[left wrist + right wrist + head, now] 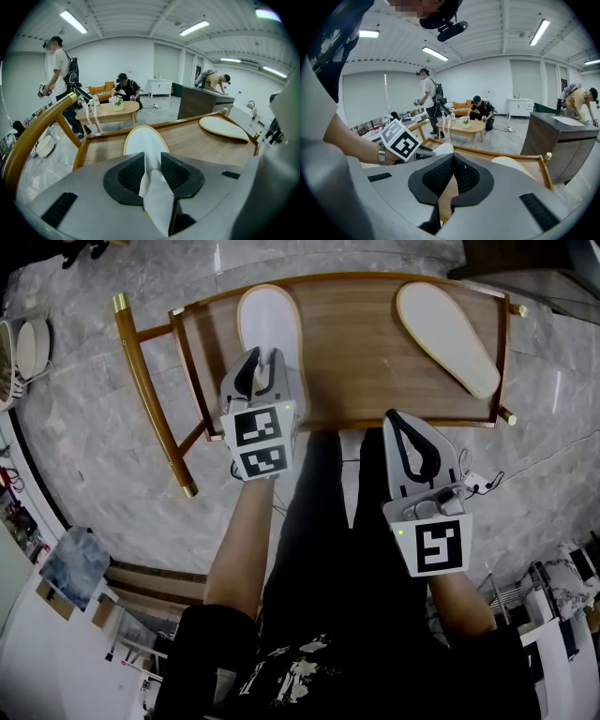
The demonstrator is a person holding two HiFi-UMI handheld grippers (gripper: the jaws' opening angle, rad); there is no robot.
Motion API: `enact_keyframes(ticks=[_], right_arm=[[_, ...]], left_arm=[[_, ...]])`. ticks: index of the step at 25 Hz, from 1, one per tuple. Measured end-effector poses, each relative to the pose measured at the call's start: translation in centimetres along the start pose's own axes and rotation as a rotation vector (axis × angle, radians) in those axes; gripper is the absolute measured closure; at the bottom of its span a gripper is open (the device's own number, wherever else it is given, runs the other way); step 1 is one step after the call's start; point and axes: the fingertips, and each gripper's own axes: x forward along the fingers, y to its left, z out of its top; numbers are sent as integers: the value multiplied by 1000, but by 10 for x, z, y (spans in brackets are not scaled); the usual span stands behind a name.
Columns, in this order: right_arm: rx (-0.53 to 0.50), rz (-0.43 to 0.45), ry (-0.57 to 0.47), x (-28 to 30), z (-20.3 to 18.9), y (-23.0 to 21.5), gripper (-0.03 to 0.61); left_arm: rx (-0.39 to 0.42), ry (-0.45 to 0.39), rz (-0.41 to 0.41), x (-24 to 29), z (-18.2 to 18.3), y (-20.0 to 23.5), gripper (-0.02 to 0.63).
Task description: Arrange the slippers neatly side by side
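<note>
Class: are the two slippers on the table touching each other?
Apart. The head view shows bare tabletop between the left slipper and the right slipper.

wooden bench (375, 357) on grey marble floor (94, 418) | low oval table (127, 108) | dark counter (199, 101) | crouching person (126, 89)

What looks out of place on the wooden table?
The right slipper lies slanted at the far end of the table, well apart from the left slipper, which points straight. They are not side by side.
</note>
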Motion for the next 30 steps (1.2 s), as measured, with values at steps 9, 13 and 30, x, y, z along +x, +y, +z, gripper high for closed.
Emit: enact_keyframes(ticks=[9,13,30], right_arm=[[-41,-74,-21,-10,9,0,588],[-64,-108,-52,-20,19,-1,587],[-155,-193,-60,-59,5,-98,586]], left_arm=[[52,-61,-47,-23,14,-6,505],[63,-86,-72,-46,17,-17,505],[150,-98,-96,-57,41,-80,546]])
